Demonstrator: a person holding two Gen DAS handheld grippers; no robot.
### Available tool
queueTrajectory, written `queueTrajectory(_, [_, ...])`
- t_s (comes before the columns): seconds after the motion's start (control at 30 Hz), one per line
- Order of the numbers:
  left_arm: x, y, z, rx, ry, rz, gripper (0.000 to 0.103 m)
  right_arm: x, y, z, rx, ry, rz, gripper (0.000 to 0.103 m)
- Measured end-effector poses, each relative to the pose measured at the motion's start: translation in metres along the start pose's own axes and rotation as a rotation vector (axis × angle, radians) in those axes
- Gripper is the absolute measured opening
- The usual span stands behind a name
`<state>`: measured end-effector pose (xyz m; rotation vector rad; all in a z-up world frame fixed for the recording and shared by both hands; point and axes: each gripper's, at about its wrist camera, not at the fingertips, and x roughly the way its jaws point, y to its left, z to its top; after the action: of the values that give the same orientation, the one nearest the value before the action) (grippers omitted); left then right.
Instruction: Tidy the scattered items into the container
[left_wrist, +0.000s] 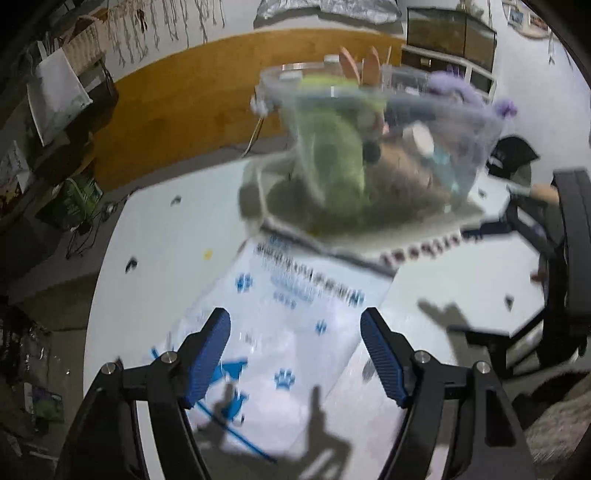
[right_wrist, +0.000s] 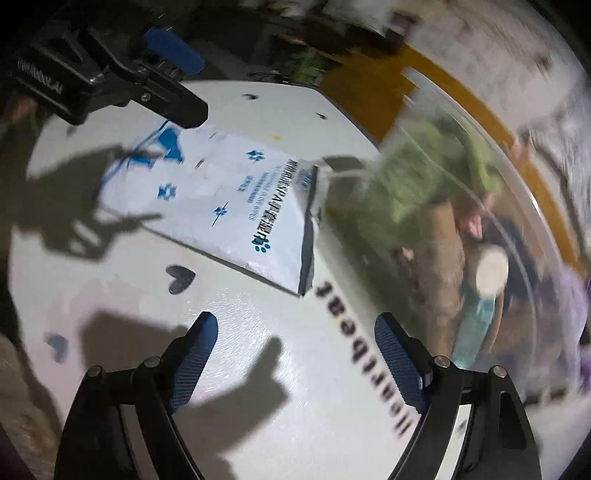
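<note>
A clear plastic container (left_wrist: 461, 122) stands on the white table, packed with soft toys: a green one (left_wrist: 332, 158), a brown one (left_wrist: 399, 173) and a purple one (left_wrist: 454, 86). In the right wrist view the same container (right_wrist: 524, 177) fills the right side. A flat white packet with blue paw prints (left_wrist: 288, 325) lies in front of it, also seen in the right wrist view as the packet (right_wrist: 236, 206). My left gripper (left_wrist: 295, 321) hovers open just above the packet. My right gripper (right_wrist: 295, 325) is open over bare table, nothing between its fingers.
The white table (right_wrist: 258, 350) carries small heart prints and the word "Heartbeat". The other gripper (right_wrist: 122, 74) shows at the upper left of the right wrist view. A black chair (left_wrist: 569, 258) stands at the table's right. Shelves and bags (left_wrist: 59, 96) line the wall to the left.
</note>
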<state>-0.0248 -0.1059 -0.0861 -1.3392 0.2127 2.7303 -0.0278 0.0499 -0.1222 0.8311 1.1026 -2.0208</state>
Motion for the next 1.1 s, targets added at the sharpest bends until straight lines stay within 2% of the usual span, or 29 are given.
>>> queueTrajectory(0.03, [0.003,-0.001,-0.009,0.002,0.012,0.011,0.073,0.005,0.011,-0.001,-0.087,-0.012,-0.063,0.087])
queueTrajectory(0.17, [0.016,0.005,-0.035,-0.012,0.035,0.051,0.073,0.02,0.037,-0.009,-0.353,-0.076,-0.203,0.086])
queueTrajectory(0.33, [0.042,0.035,-0.054,-0.124,0.075,0.145,0.073,0.04,0.053,-0.021,-0.57,-0.131,-0.303,0.086])
queueTrajectory(0.43, [0.061,0.055,-0.06,-0.157,0.107,0.208,0.073,0.056,0.058,-0.023,-0.666,-0.15,-0.323,0.086])
queueTrajectory(0.63, [0.093,0.079,-0.052,-0.112,0.156,0.271,0.073,0.068,0.061,-0.014,-0.765,-0.226,-0.354,0.086])
queueTrajectory(0.87, [0.113,0.095,-0.045,-0.073,0.225,0.208,0.075,0.082,0.068,0.007,-0.786,-0.283,-0.397,0.084])
queueTrajectory(1.0, [0.113,0.097,-0.046,-0.039,0.218,0.185,0.075,0.088,0.071,0.014,-0.777,-0.31,-0.419,0.078])
queueTrajectory(1.1, [0.112,0.095,-0.045,-0.024,0.215,0.182,0.075,0.092,0.074,0.018,-0.77,-0.328,-0.431,0.07])
